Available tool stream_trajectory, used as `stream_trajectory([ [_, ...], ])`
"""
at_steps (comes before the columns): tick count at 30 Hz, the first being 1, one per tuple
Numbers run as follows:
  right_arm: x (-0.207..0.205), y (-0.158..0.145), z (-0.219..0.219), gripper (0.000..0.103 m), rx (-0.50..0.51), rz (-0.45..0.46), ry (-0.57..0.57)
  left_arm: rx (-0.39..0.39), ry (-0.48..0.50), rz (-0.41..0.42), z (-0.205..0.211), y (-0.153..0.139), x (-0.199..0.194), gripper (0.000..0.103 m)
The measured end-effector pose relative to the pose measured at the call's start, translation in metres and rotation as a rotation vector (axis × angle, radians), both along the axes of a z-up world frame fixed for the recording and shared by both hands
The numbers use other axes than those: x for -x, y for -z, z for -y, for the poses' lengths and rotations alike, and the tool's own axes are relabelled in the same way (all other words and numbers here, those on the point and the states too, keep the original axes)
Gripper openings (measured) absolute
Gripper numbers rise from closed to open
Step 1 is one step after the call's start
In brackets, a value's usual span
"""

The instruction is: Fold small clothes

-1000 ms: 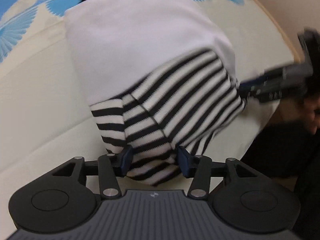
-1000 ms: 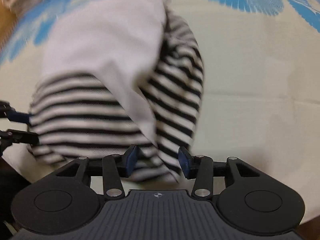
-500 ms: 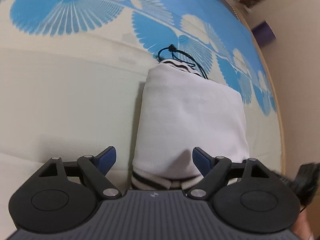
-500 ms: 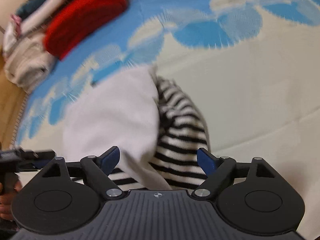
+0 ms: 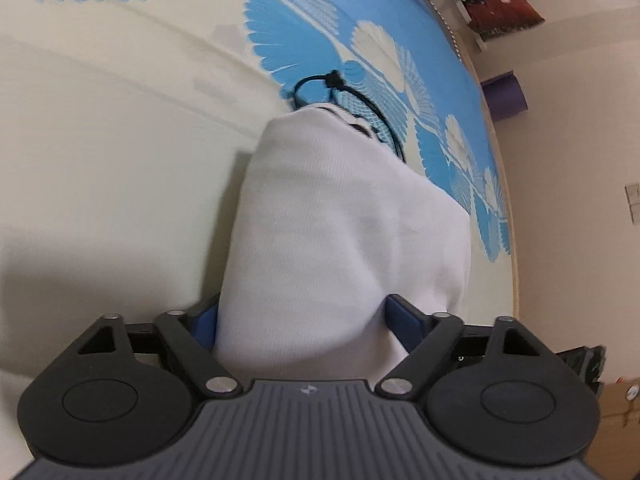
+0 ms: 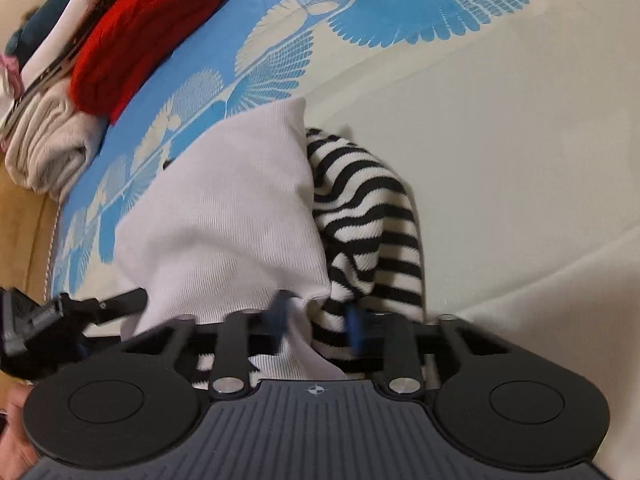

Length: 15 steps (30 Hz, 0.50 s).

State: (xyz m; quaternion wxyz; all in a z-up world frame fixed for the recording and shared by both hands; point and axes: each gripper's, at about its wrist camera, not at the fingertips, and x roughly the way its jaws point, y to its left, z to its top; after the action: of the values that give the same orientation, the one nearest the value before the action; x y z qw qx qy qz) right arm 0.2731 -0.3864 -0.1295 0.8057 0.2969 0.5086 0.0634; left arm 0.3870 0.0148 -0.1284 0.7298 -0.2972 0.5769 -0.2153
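A small garment, white with black-and-white stripes (image 5: 340, 240), lies folded on the bed, its white side up. In the left wrist view its near end fills the space between the wide jaws of my left gripper (image 5: 306, 318). Those jaws are closing, and fabric hides part of the left pad. In the right wrist view the garment (image 6: 224, 220) shows its striped part (image 6: 360, 220) on the right. My right gripper (image 6: 318, 324) is closing, its blurred pads pinching bunched white and striped fabric at the near edge. One of the left gripper's fingers (image 6: 120, 300) lies along the garment's left side.
The bedspread (image 5: 100, 160) is cream with blue feather prints. A black cord (image 5: 340, 84) loops at the garment's far end. A stack of folded clothes with a red knit (image 6: 144, 32) on top sits far left. The bed's wooden edge (image 5: 516, 280) and a wall lie to the right.
Both grippers let go of the striped hem and opened wide. The garment now lies white side up. The left gripper came round to its end, and the right jaws narrowed on its near edge.
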Motion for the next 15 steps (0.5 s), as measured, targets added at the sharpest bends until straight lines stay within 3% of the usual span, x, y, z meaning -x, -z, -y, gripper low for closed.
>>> stream_trajectory([
  [1, -0.002, -0.001, 0.0, 0.016, 0.0, 0.004, -0.001, -0.014, 0.02, 0.032, 0.003, -0.004, -0.002, 0.073],
  [3, -0.005, -0.005, -0.004, 0.012, 0.019, 0.026, -0.005, -0.033, 0.048, 0.088, 0.004, -0.015, -0.003, 0.046],
  [5, -0.006, -0.01, -0.006, 0.01, 0.015, 0.054, 0.005, -0.023, 0.041, 0.136, -0.005, -0.03, -0.004, 0.041],
  [7, -0.007, -0.017, -0.006, 0.009, -0.012, 0.093, 0.022, -0.031, 0.001, 0.208, -0.018, -0.048, -0.003, 0.04],
  [10, -0.01, -0.033, -0.014, 0.009, -0.071, 0.204, 0.02, -0.103, -0.043, 0.277, -0.034, -0.066, -0.001, 0.043],
  [12, -0.011, -0.042, -0.026, 0.009, -0.072, 0.263, -0.005, -0.138, -0.074, 0.289, -0.044, -0.07, 0.0, 0.06],
  [15, -0.018, -0.038, -0.046, 0.009, -0.007, 0.25, -0.027, -0.232, -0.165, 0.294, -0.065, -0.074, 0.004, 0.064],
])
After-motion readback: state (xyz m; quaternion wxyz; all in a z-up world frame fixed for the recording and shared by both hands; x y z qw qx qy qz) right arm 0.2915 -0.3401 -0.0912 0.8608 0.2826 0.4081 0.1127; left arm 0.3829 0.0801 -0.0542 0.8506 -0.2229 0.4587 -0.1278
